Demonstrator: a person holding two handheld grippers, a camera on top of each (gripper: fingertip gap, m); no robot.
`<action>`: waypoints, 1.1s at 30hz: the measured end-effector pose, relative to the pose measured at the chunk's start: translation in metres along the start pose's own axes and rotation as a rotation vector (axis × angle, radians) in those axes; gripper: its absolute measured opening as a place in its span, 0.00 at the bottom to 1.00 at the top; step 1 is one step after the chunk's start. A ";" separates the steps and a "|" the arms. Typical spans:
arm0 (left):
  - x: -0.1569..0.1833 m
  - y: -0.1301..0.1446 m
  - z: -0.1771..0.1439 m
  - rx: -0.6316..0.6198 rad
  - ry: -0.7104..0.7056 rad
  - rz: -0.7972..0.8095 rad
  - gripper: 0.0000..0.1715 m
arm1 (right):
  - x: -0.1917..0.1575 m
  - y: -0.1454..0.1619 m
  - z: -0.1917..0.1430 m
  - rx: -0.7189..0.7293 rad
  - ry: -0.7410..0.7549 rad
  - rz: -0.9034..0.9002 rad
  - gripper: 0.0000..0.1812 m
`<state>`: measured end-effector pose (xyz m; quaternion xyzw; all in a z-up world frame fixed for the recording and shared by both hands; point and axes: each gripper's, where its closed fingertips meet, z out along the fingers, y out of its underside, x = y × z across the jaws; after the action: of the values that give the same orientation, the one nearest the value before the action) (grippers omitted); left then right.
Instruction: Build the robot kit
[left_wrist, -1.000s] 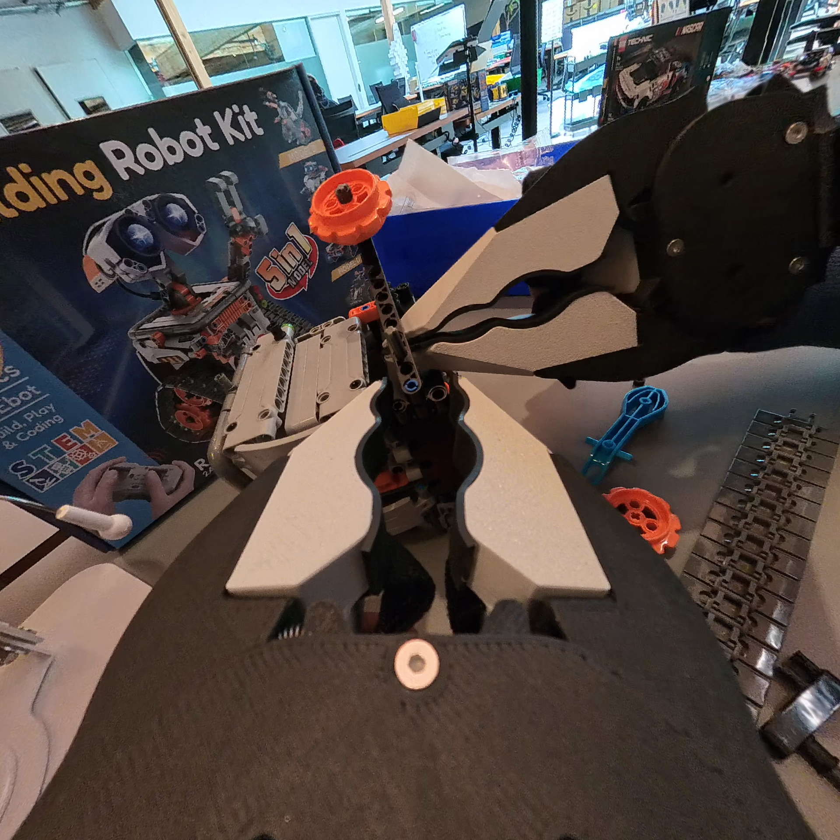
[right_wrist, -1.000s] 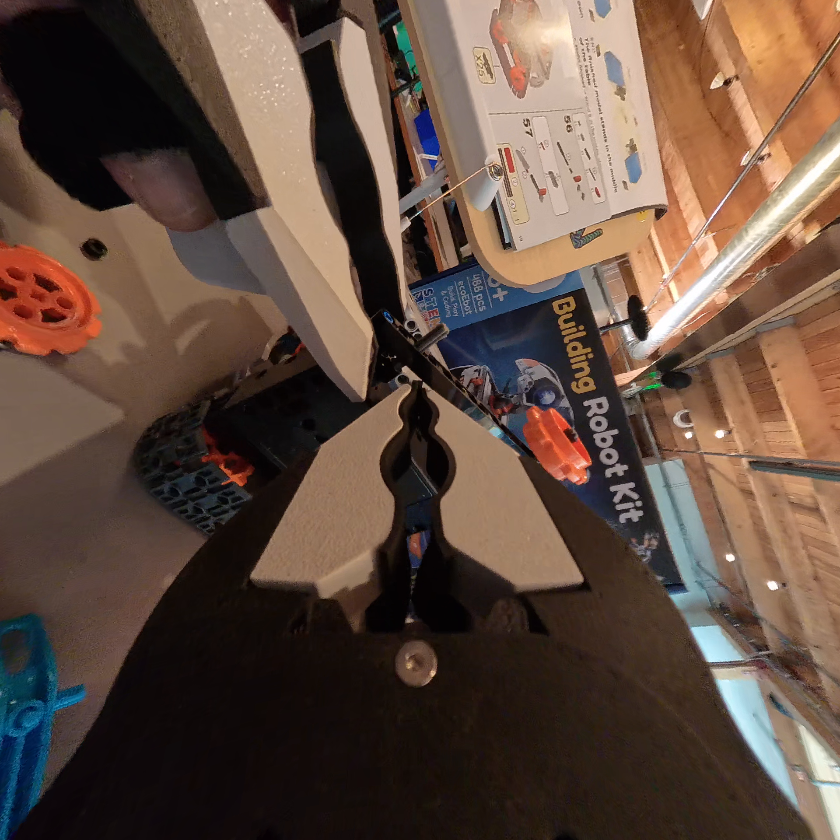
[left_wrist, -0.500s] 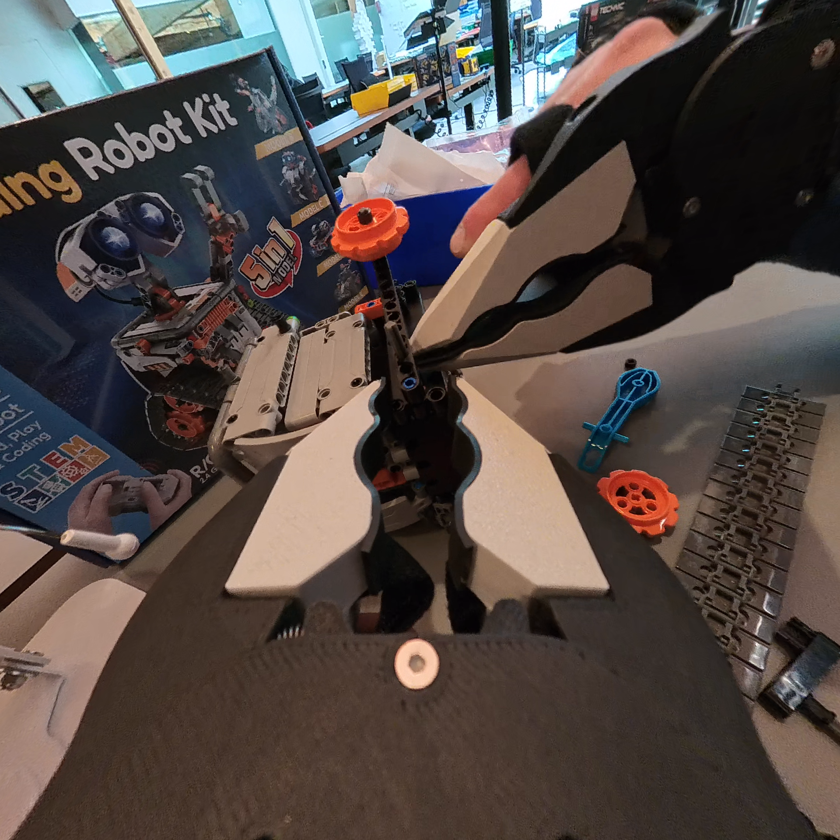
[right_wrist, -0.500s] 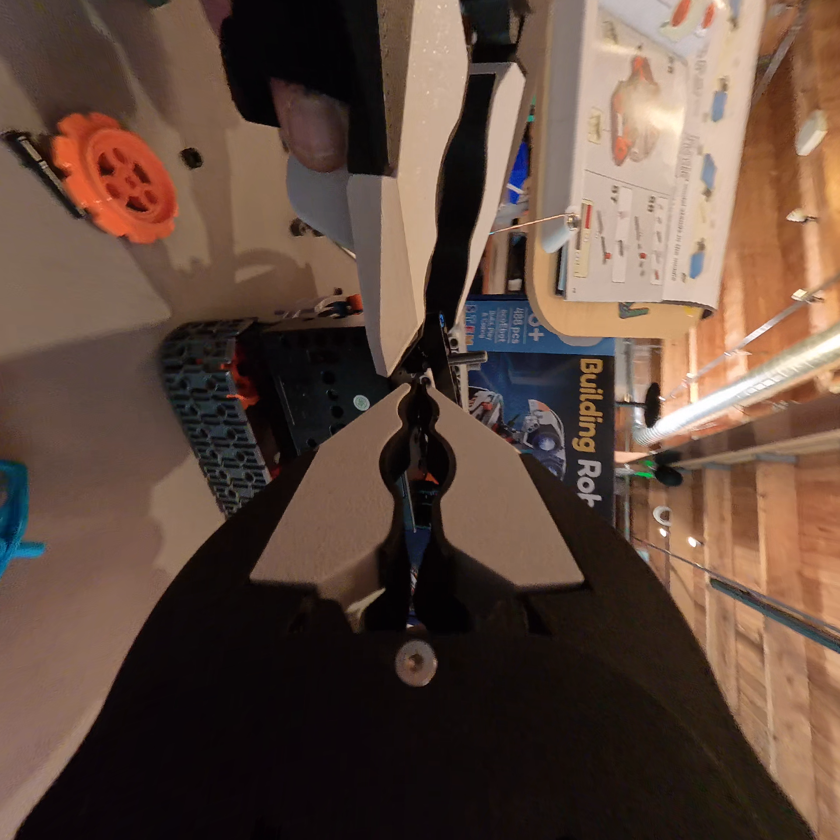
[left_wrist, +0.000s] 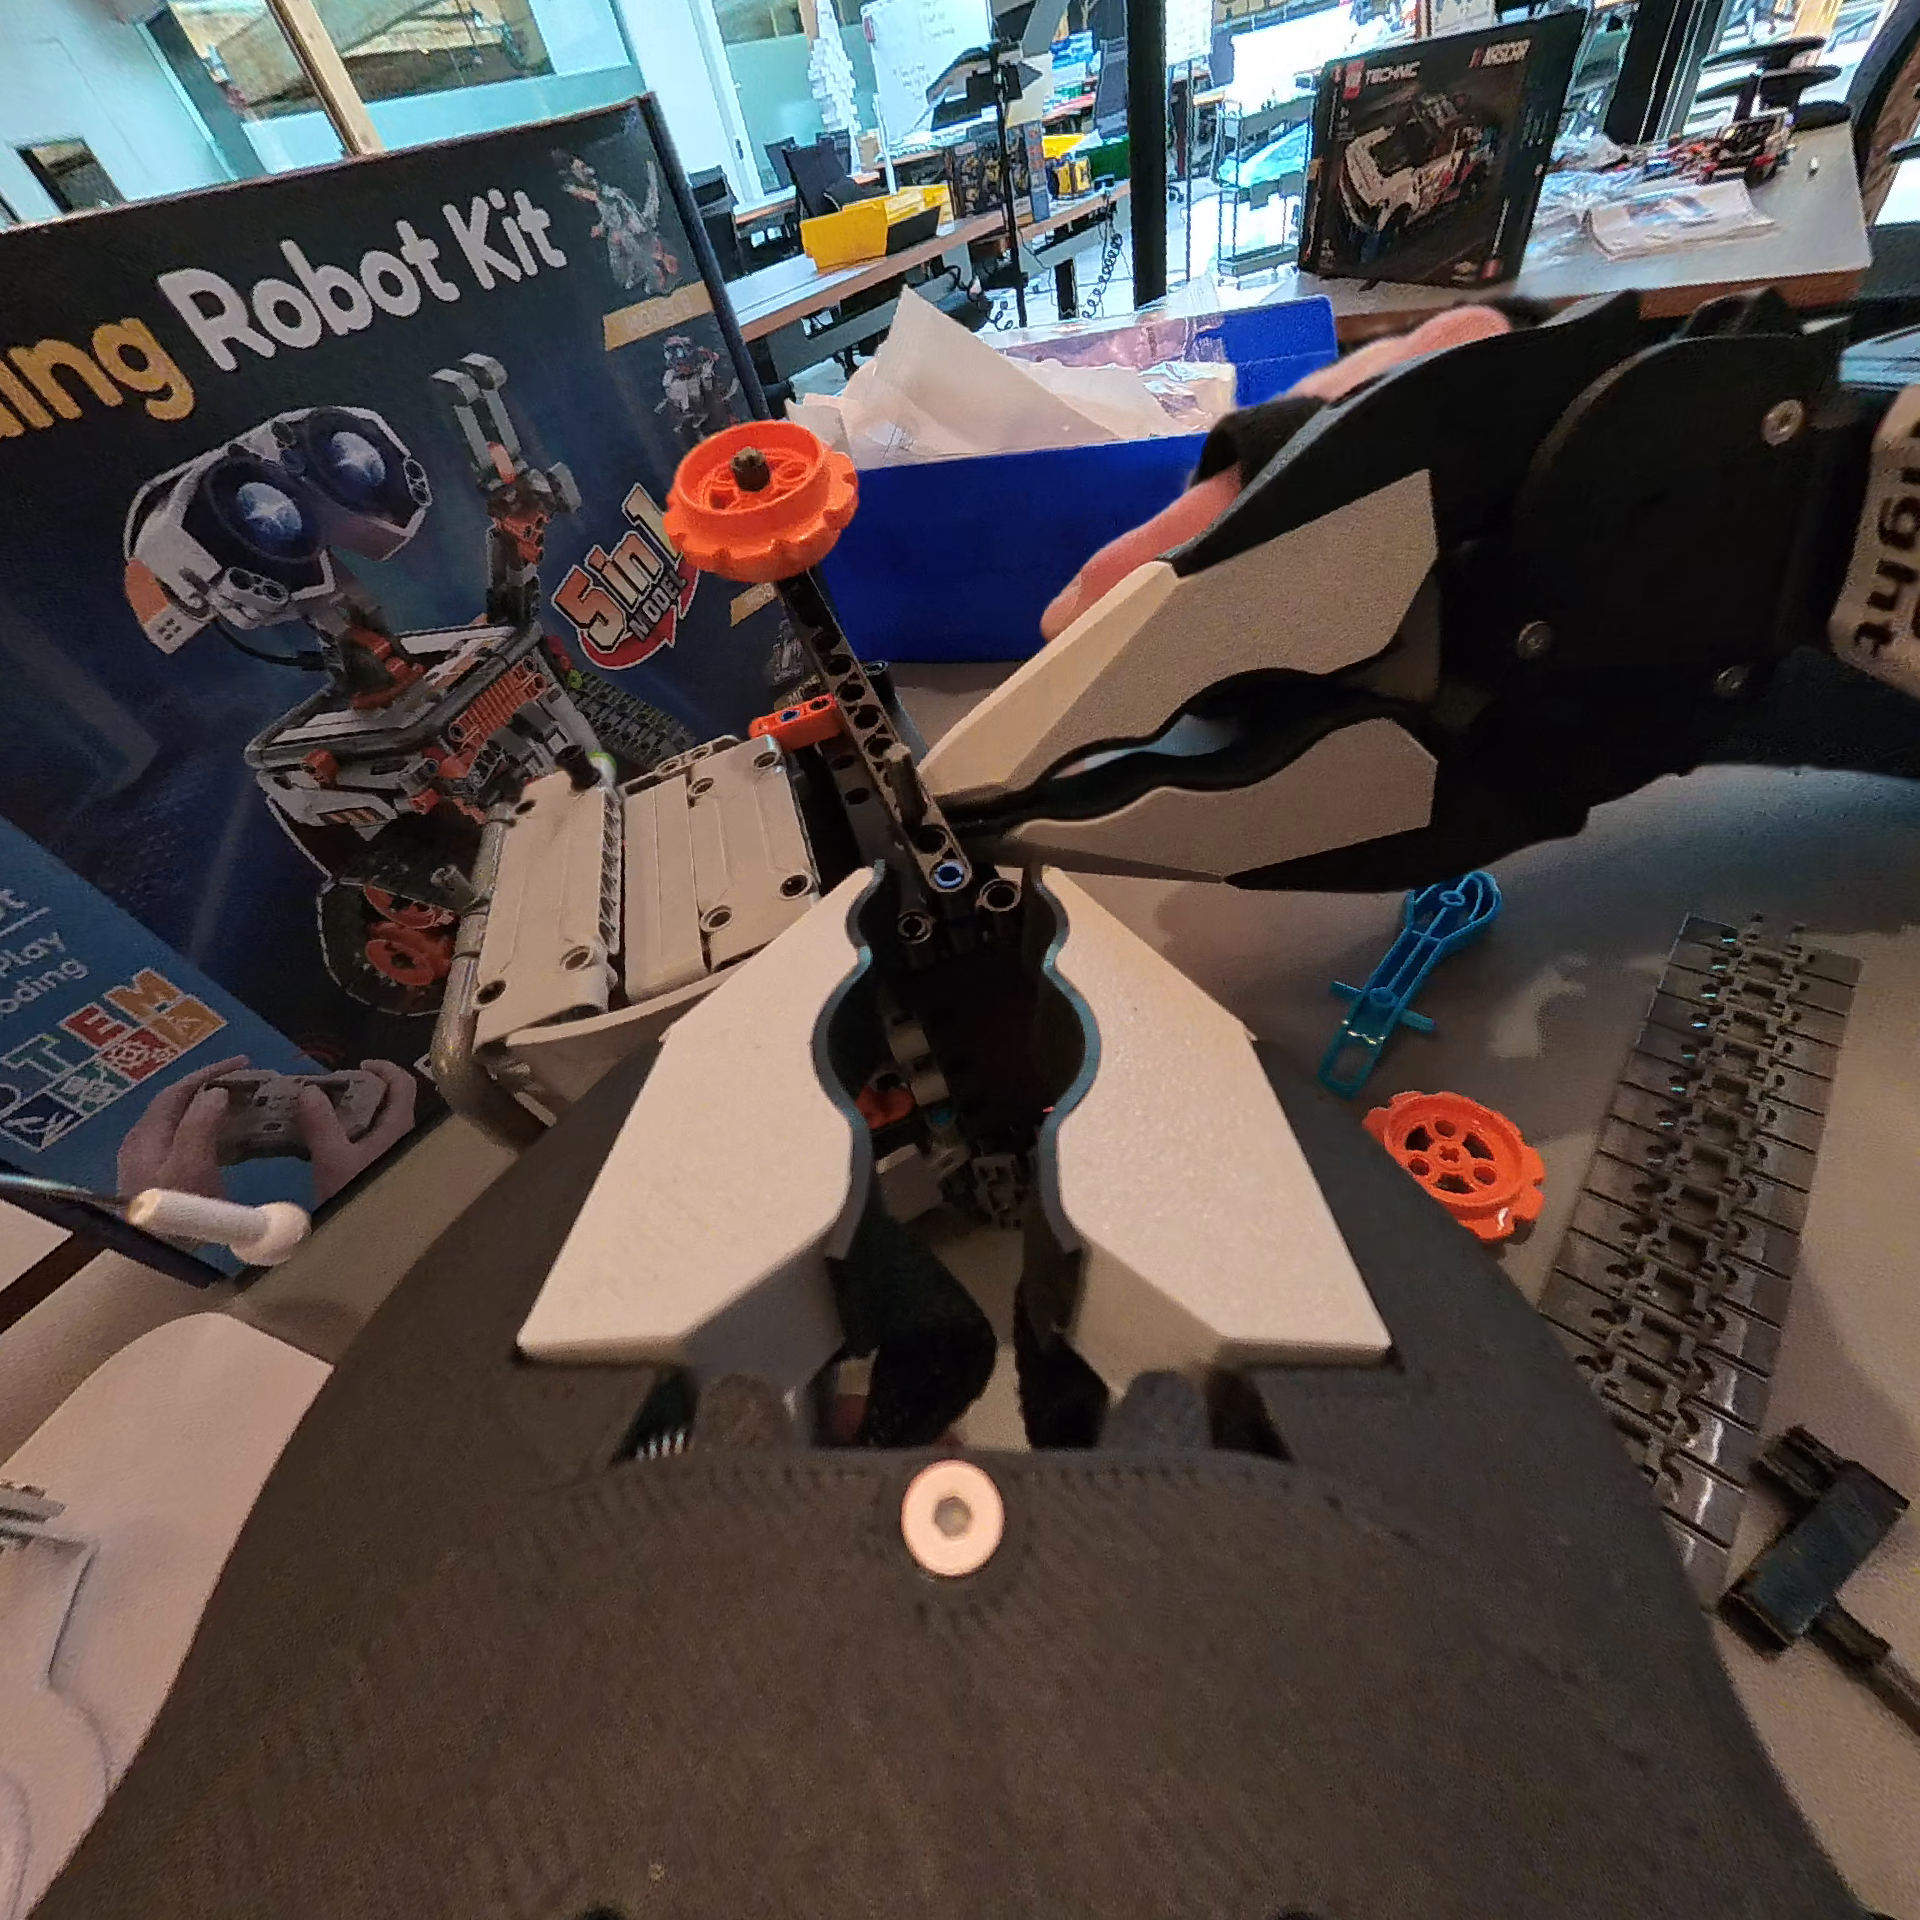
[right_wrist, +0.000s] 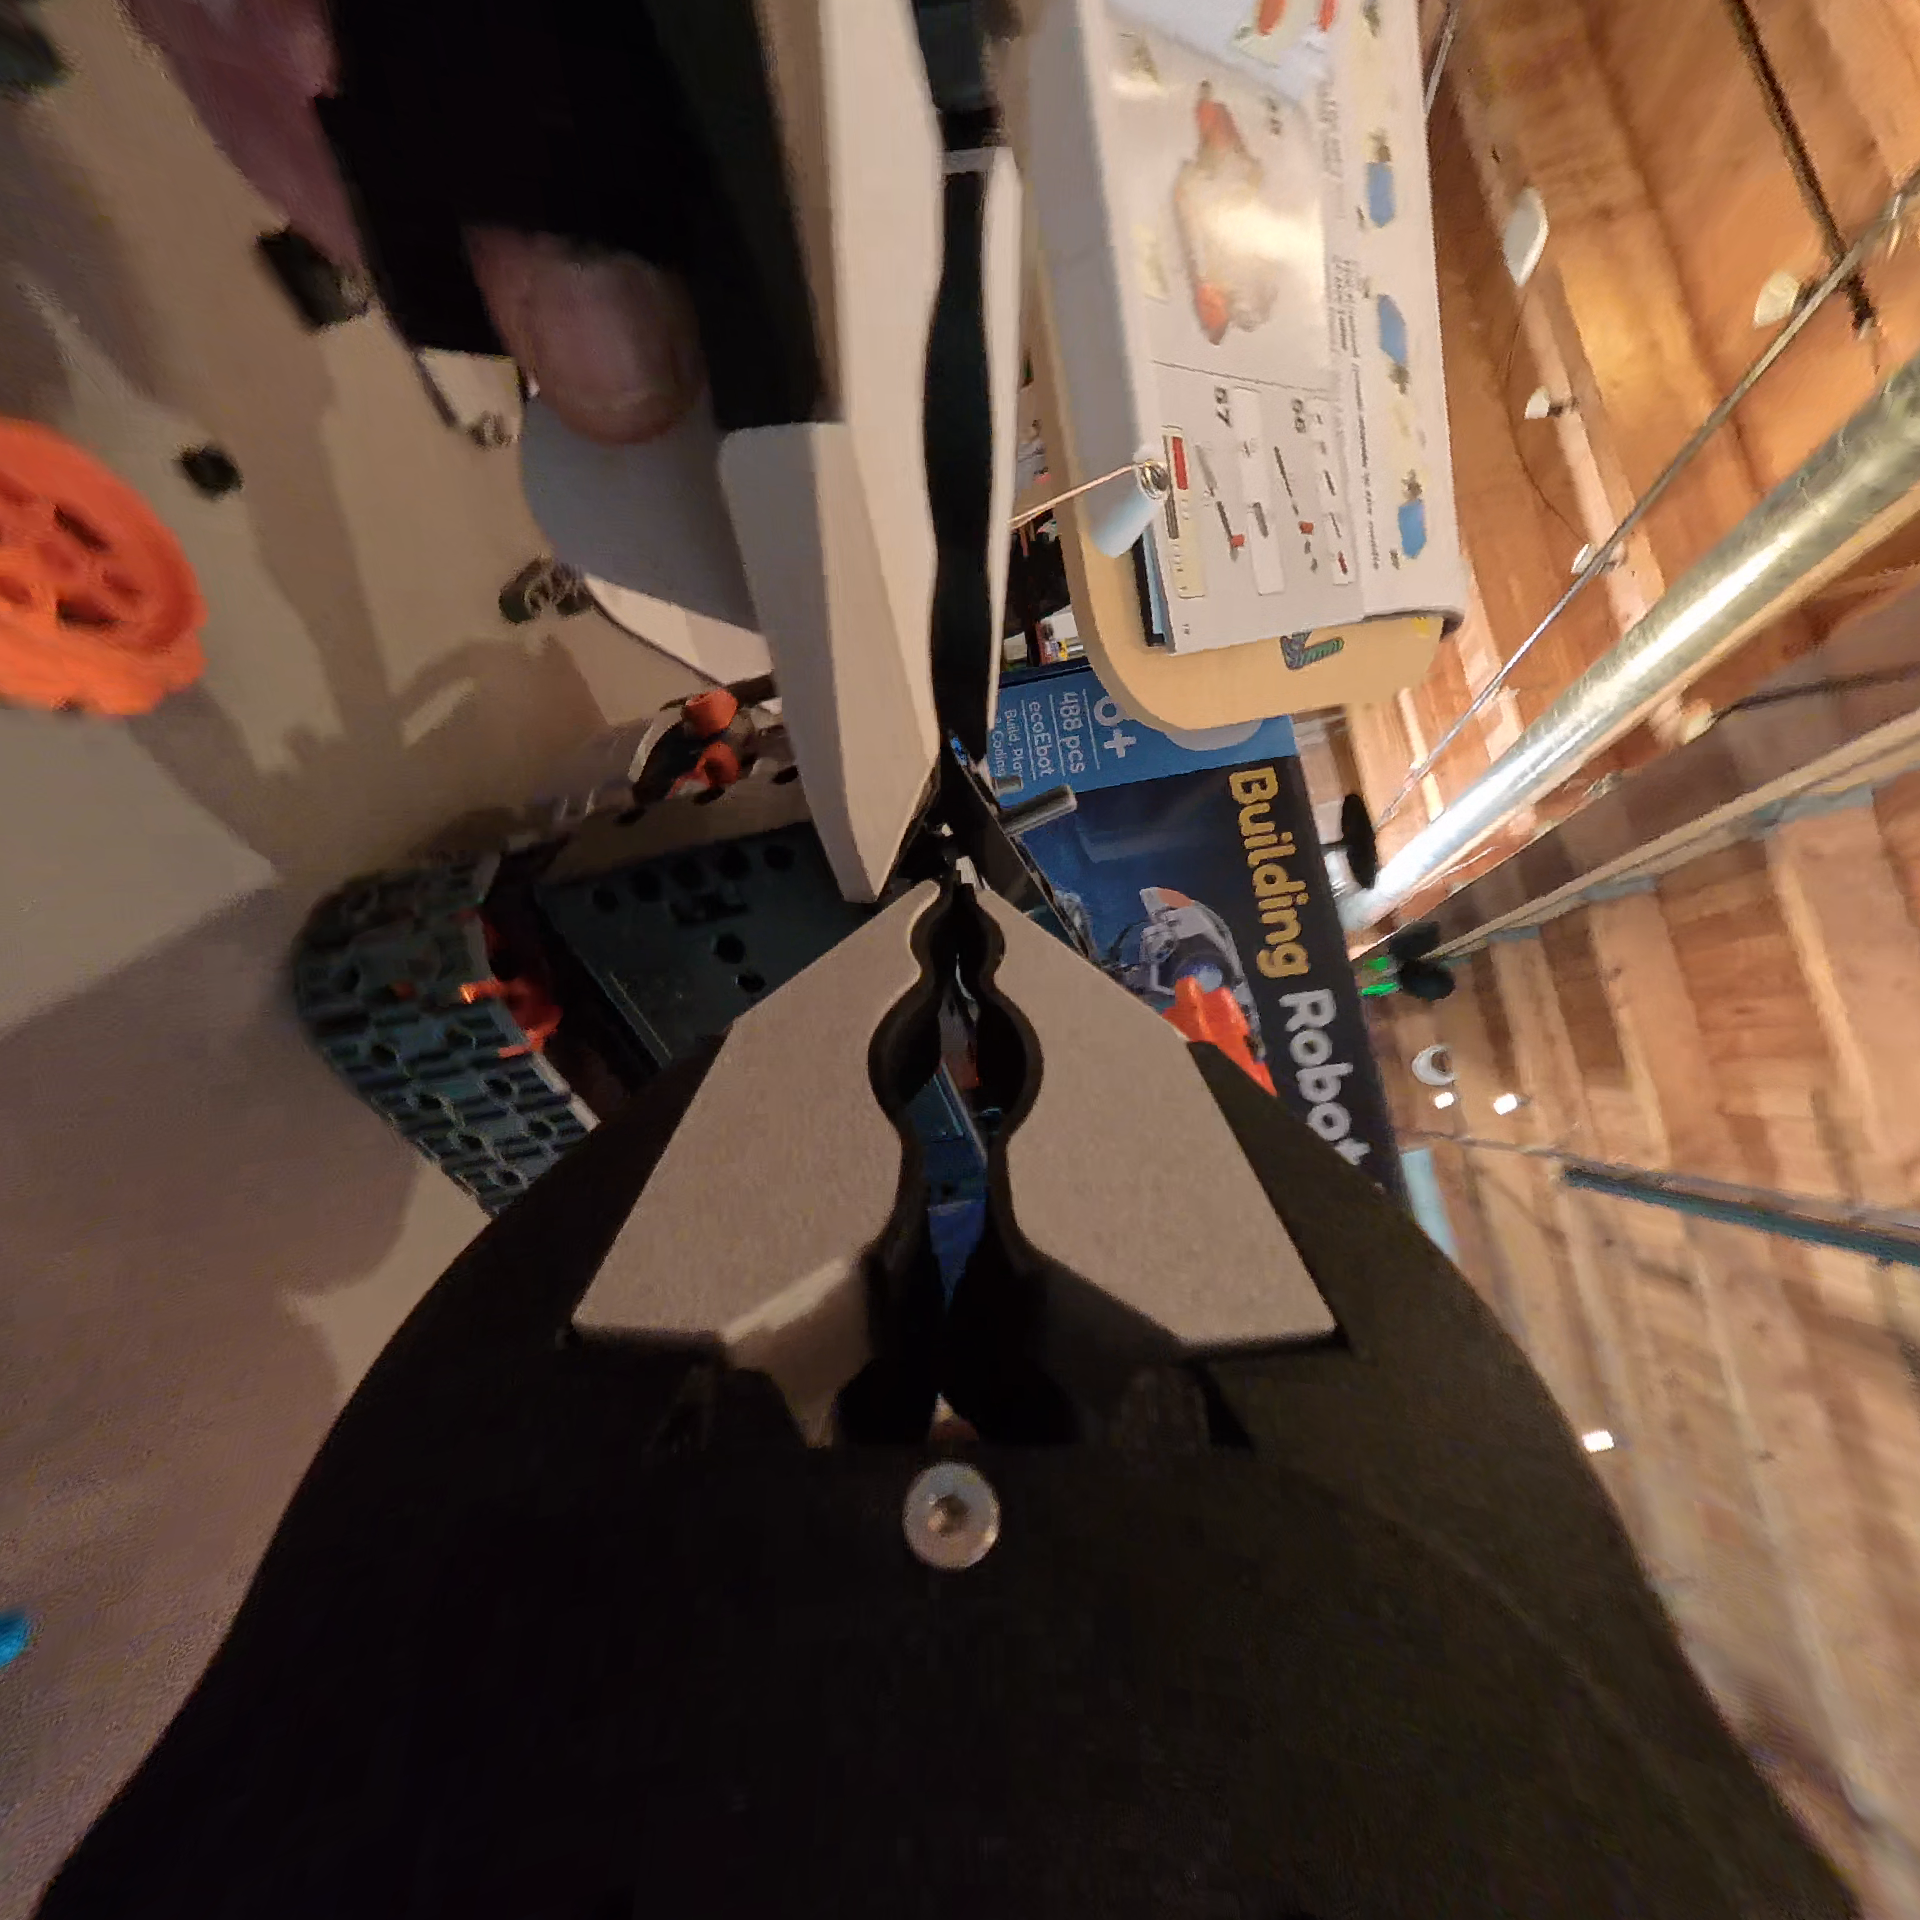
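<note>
- Currently my left tool is closed around the dark core of the brick model, which stands on the worktop in front of the kit box.
- My right tool comes in from the right, tips pinched on the lower end of the black beam.
- That beam rises tilted from the model and carries an orange wheel at its top.
- A second orange wheel, a blue lever and a track strip lie apart to the right.
</note>
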<state>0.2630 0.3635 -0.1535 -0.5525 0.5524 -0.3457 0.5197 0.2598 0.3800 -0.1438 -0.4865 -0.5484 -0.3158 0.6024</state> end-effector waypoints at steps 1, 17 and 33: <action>-0.001 0.000 0.000 0.002 0.000 -0.004 0.14 | 0.001 0.000 0.001 0.005 0.008 0.054 0.00; -0.003 0.002 -0.005 -0.037 0.000 0.084 0.15 | 0.005 0.000 -0.011 0.020 -0.247 0.333 0.01; -0.008 0.005 -0.009 -0.039 -0.020 0.096 0.15 | -0.002 -0.026 0.000 0.023 -0.391 -0.026 0.05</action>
<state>0.2521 0.3701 -0.1548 -0.5389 0.5798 -0.3040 0.5301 0.2359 0.3717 -0.1393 -0.5247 -0.6649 -0.2167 0.4855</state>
